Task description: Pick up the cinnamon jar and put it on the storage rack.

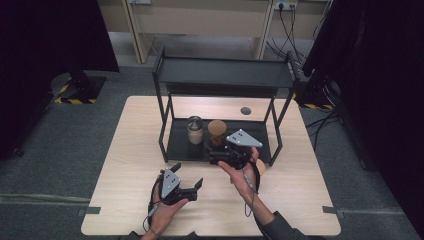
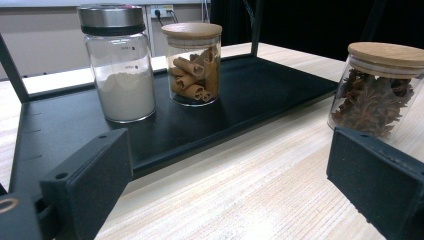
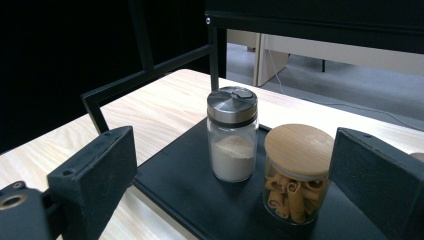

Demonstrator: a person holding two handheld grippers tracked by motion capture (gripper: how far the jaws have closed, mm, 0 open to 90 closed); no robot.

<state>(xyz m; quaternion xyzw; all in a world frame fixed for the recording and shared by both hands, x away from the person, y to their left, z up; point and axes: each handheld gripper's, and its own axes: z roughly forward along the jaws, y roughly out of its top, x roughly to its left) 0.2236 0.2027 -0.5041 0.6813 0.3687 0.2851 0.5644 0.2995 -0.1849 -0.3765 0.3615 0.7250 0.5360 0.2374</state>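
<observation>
Hovering above the front lip of the rack's lower tray (image 1: 180, 150), the right hand-held gripper (image 1: 220, 156) has its jaws spread wide with nothing between them; in the right gripper view they frame the cinnamon-stick jar (image 3: 298, 172) with its wooden lid, which stands upright on the tray just beside the metal-capped powder jar (image 3: 232, 140), the two close but apart; the left hand-held gripper (image 1: 187, 187) is likewise wide and empty, held low over the desk (image 1: 125, 170) near its front edge; a third jar, filled with star anise (image 2: 377, 95), stands on the bare desk beside the tray's front right corner, nearest the right hand. The cinnamon jar looks like smooth glass, so likely rigid, slippery and breakable, and fairly light given its loose contents; the lid probably just sits in place, so it should not be trusted to bear the weight; the safer hold would be across the glass wall at mid-height, pads square on opposite sides, squeezed gently.
</observation>
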